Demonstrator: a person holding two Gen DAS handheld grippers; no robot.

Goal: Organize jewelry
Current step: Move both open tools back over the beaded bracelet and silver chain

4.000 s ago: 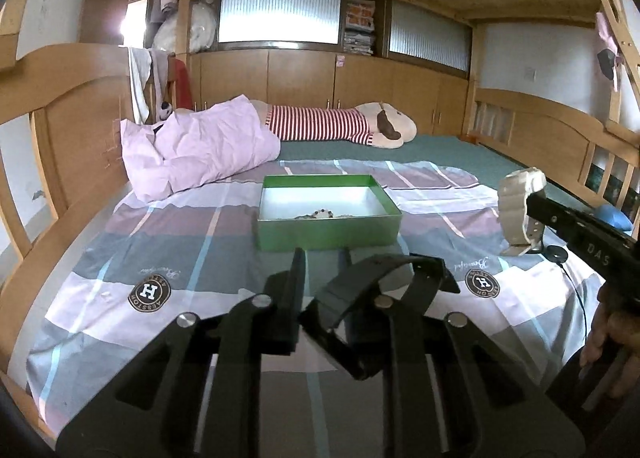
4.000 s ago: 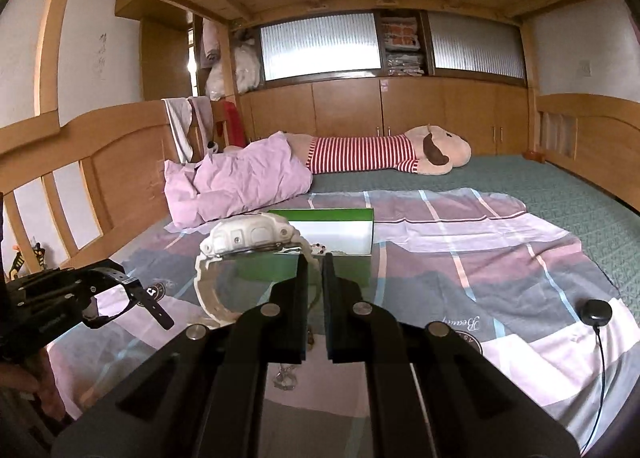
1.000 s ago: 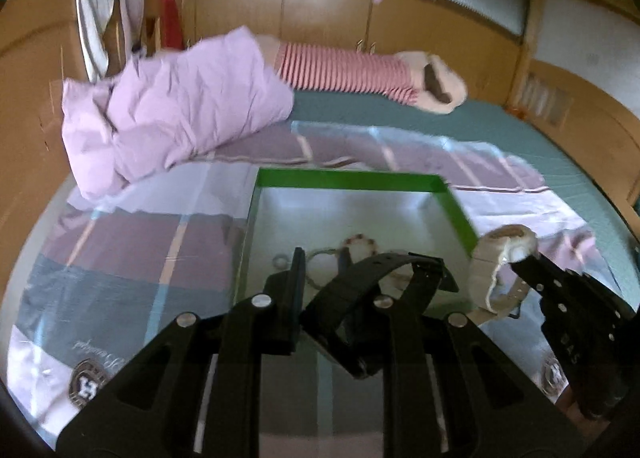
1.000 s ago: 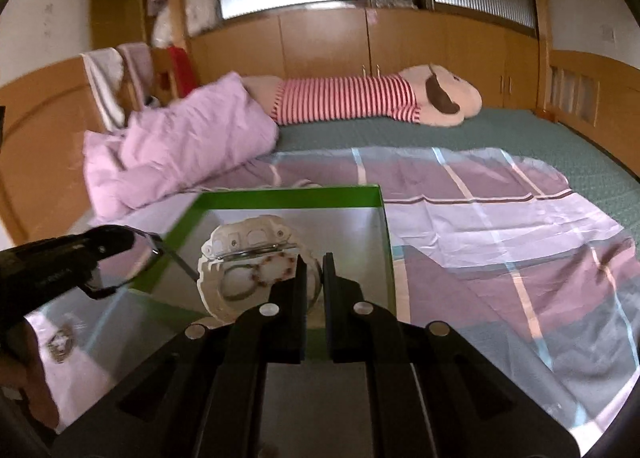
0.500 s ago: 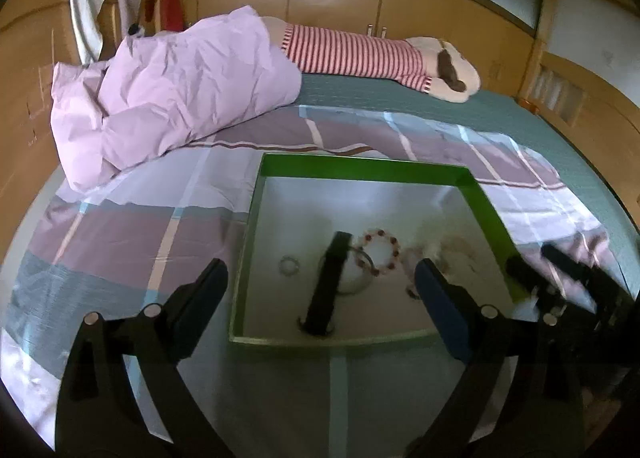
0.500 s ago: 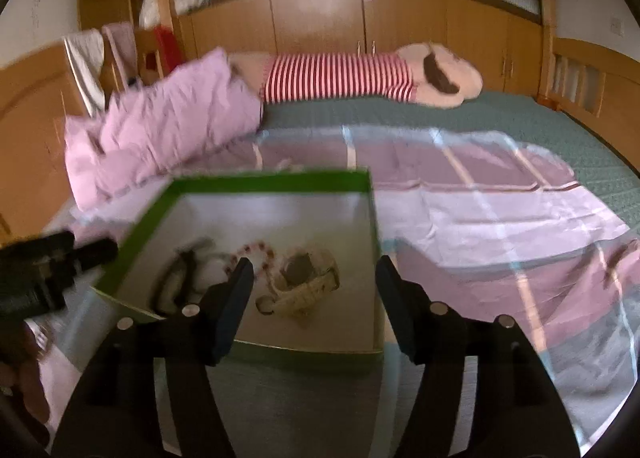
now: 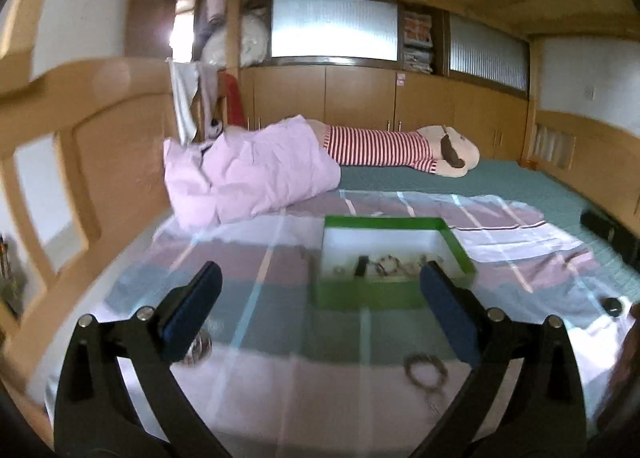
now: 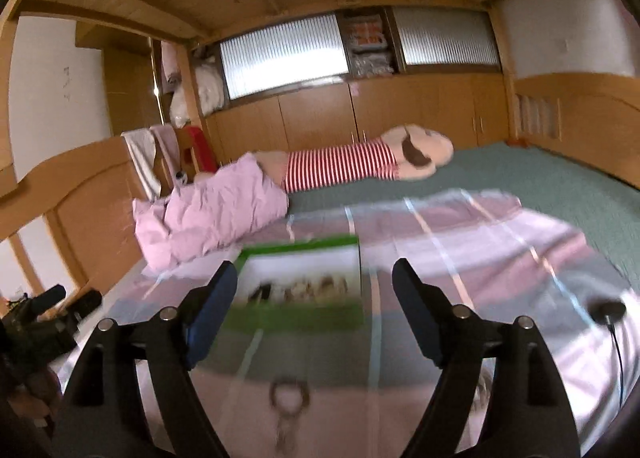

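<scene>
A green box [image 7: 460, 248] with a white inside sits on the bedspread and holds a black watch [image 7: 361, 267], a bead bracelet [image 7: 387, 264] and other small pieces. It also shows, blurred, in the right wrist view [image 8: 296, 316]. My left gripper [image 7: 316, 322] is open and empty, back from the box. My right gripper [image 8: 316, 314] is open and empty, also in front of the box. A ring-shaped piece with a chain [image 7: 426, 372] lies on the bedspread near me, and shows in the right wrist view [image 8: 290, 398]. A dark beaded piece [image 7: 198, 348] lies by my left finger.
A crumpled pink quilt [image 7: 248, 174] and a striped plush toy [image 7: 400, 152] lie behind the box. Wooden bed rails [image 7: 80, 146] run along the left side. A small black puck with a cable [image 8: 608, 312] lies on the right. The left gripper shows at the far left [image 8: 36, 322].
Both grippers opened and dropped the black watch and the white watch into the green box, then pulled back and up. The view now looks level across the bed.
</scene>
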